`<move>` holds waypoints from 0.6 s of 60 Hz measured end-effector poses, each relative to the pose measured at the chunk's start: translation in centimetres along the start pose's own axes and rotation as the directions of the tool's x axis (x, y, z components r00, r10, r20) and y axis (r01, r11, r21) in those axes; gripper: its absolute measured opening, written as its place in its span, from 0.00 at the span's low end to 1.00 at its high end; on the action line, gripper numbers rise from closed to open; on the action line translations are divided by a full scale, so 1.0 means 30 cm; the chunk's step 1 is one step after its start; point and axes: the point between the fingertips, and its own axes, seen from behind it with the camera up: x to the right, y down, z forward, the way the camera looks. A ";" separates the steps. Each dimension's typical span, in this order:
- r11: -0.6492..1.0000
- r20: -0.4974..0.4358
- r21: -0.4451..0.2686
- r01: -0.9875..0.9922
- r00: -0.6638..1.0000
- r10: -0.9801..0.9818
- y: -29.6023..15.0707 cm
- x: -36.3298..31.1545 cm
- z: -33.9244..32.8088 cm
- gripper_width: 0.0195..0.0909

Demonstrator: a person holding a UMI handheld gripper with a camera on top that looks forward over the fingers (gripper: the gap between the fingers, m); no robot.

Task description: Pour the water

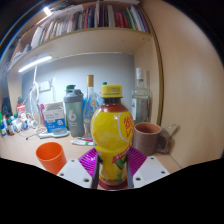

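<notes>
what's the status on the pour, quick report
Gripper shut on the yellow bottle, upright, cap on. Orange cup and brown mug either side, nothing poured yet. Nothing in the way.

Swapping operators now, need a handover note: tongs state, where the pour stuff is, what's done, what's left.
Tongs: closed on the bottle, pads pressing its lower body on both sides. Bottle is upright, yellow cap on, full of yellow drink.
Orange cup: on the desk, ahead and to one side of the bottle, upright, looks empty.
Mug: on the desk at the other side of the bottle, upright; contents not visible.
Done: bottle grasped.
Left: cap appears still on, so likely open it, then tilt over a cup and pour. Nothing poured yet as far as visible.
</notes>
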 end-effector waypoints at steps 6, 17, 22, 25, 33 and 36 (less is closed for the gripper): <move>1.000 0.015 -0.007 -0.016 1.000 0.016 0.003 0.000 -0.002 0.30; 0.992 -0.036 -0.122 0.027 0.999 -0.032 0.042 0.019 -0.043 0.77; 0.991 0.001 -0.124 0.045 0.999 -0.045 0.036 -0.022 -0.110 0.89; 0.989 0.020 -0.145 0.038 0.999 -0.035 0.045 -0.049 -0.165 0.91; 0.985 0.030 -0.171 0.028 0.999 -0.024 0.039 -0.088 -0.354 0.91; 0.983 0.023 -0.179 0.032 0.999 -0.028 0.027 -0.100 -0.438 0.91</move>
